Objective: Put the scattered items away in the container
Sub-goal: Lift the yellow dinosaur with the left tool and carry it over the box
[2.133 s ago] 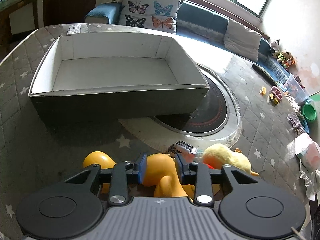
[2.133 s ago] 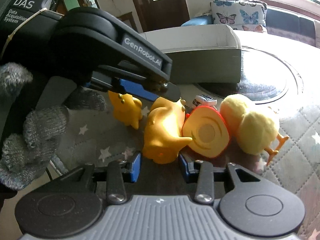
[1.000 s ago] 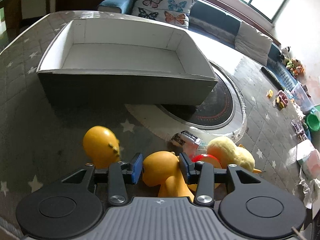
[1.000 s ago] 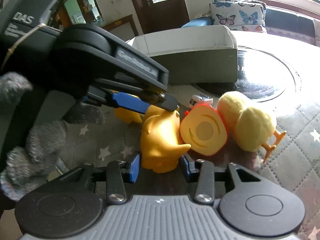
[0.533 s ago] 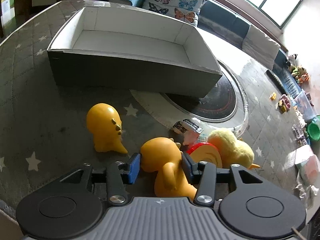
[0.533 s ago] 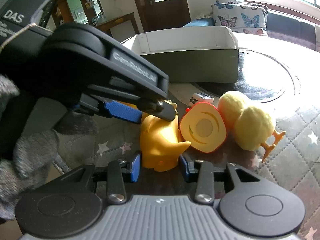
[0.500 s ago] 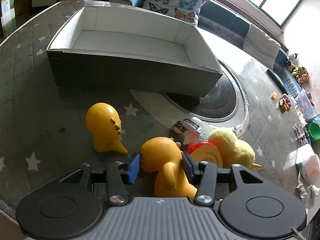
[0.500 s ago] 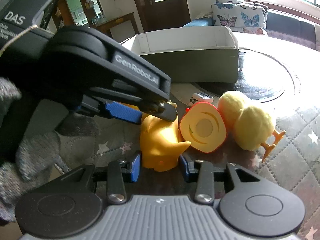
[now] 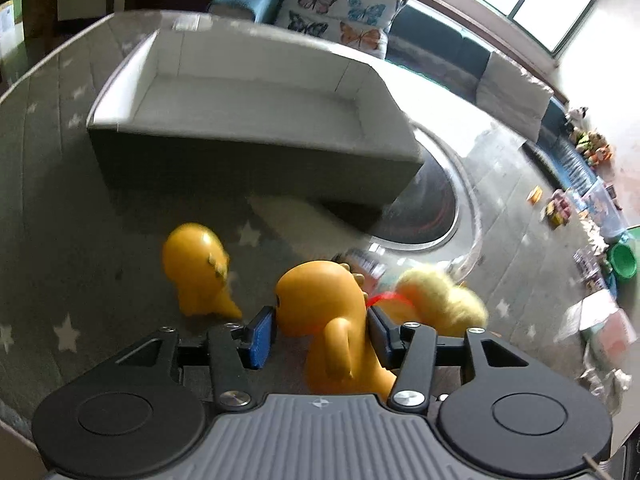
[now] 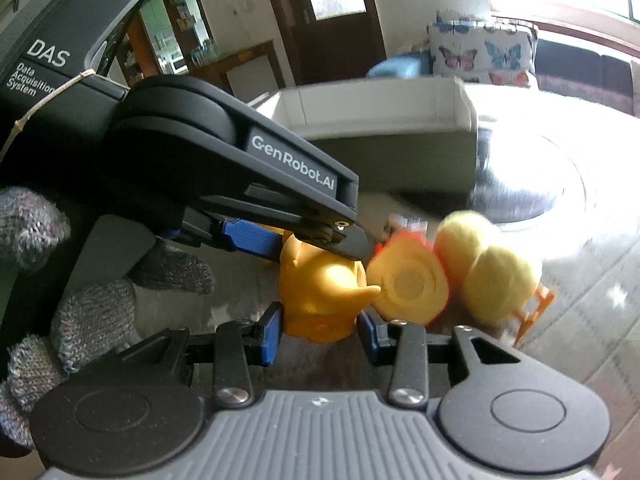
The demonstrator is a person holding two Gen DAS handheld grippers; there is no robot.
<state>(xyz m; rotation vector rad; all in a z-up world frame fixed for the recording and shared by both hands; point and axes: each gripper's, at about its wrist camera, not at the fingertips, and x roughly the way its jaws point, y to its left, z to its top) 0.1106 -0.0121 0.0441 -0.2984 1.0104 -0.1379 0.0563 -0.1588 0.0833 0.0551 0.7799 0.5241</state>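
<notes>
**Two grippers on one orange toy, box waiting beyond**

Right gripper is nearest in its own view, its blue pads clamped on the lower flanks of the orange dinosaur toy, which sits low over the grey star-print quilt covering the table. The left gripper reaches over the same toy from the left, held by a hand in a grey knitted glove. Its jaws are opening: the toy's rounded head lies between the pads, and a slim gap shows at the left one.

Touching the toy's right side is a yellow disc with a red rim, tipped on edge, and just right of that lies a fluffy yellow chick with orange legs. Both are blurred. A second orange toy stands upright on the quilt just left of the gripped one, apart from it. A small printed packet lies just behind the disc, too blurred to read.

Farther off, the container, a wide shallow box with dark outer walls and a white inside, rests on the quilt, well apart from the toys. Its right end overlaps a round dark glass inset in the table. Beyond the table, a butterfly-print cushion leans on a sofa under a window.
</notes>
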